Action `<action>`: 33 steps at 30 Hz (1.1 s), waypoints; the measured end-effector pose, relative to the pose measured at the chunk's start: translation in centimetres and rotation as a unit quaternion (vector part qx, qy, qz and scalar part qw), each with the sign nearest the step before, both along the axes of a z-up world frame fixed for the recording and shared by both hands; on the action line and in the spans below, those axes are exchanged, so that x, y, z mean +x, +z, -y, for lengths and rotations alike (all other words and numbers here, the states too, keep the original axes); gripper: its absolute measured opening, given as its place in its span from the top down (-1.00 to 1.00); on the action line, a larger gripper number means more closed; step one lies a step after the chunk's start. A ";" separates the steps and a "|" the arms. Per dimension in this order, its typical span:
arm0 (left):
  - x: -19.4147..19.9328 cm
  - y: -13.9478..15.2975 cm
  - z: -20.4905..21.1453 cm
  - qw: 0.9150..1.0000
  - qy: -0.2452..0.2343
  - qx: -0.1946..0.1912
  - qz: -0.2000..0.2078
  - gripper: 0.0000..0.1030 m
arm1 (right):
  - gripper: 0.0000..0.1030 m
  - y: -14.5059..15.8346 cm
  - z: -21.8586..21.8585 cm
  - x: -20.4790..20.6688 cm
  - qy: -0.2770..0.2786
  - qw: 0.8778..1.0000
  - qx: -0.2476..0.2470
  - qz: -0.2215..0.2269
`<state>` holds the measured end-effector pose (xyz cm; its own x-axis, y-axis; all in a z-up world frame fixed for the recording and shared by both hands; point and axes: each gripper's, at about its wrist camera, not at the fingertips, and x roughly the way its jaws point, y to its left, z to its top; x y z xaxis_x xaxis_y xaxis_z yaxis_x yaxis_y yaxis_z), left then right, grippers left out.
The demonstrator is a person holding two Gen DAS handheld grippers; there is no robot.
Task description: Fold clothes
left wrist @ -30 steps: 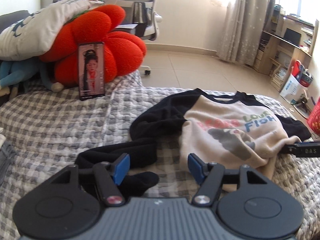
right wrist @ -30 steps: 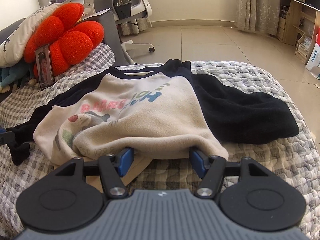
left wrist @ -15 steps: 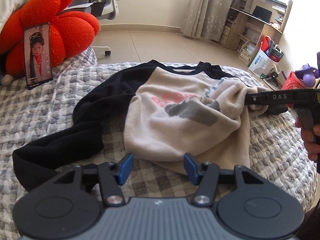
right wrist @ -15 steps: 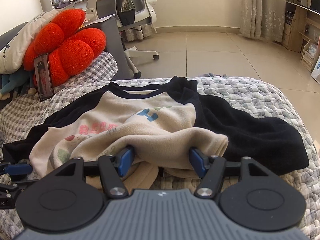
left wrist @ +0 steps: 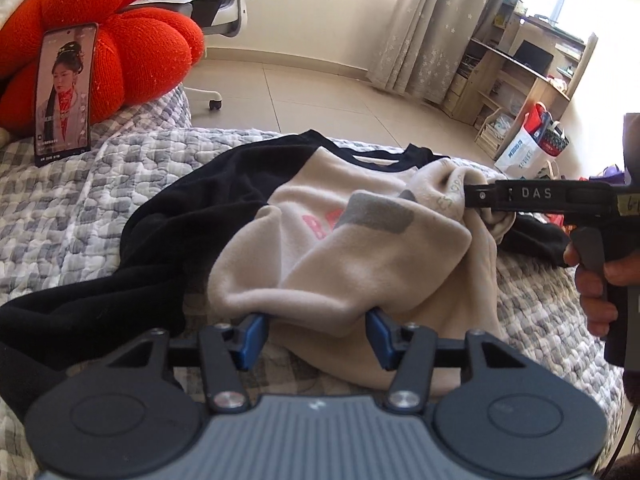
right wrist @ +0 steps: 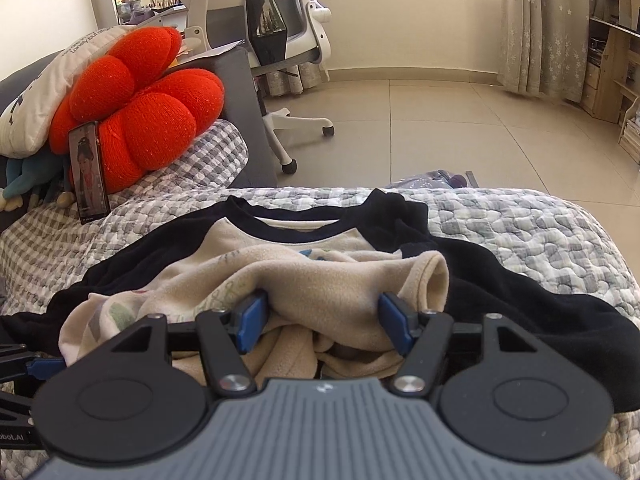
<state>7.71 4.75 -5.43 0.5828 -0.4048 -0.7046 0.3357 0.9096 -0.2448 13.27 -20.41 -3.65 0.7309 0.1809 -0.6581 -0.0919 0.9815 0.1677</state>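
Reading "DAS": right gripper [left wrist: 476, 196] label

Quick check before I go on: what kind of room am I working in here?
Most likely a bedroom that doubles as a study. The cream and black sweatshirt lies on a grey checked quilted bedspread, a red flower-shaped plush cushion sits at its head, and a white office chair stands on the tiled floor.
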 end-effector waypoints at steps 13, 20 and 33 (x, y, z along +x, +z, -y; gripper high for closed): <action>1.9 -1.5 -1.9 0.997 0.070 -0.037 -0.018 -0.01 | -0.38 -1.2 0.0 2.5 0.000 0.999 0.039 0.017; 1.2 -1.8 -2.2 0.994 0.070 -0.074 -0.032 0.03 | -0.40 -1.4 0.3 1.9 -0.009 0.998 0.052 0.026; -0.5 -2.5 -1.2 0.981 0.052 -0.157 -0.096 0.11 | -0.40 -1.1 1.2 -0.2 -0.011 0.996 0.078 0.038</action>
<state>7.25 5.90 -7.95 0.5014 -0.5650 -0.6553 0.1648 0.8058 -0.5687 13.06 -21.58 -4.71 0.7820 0.2600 -0.5664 -0.0885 0.9460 0.3119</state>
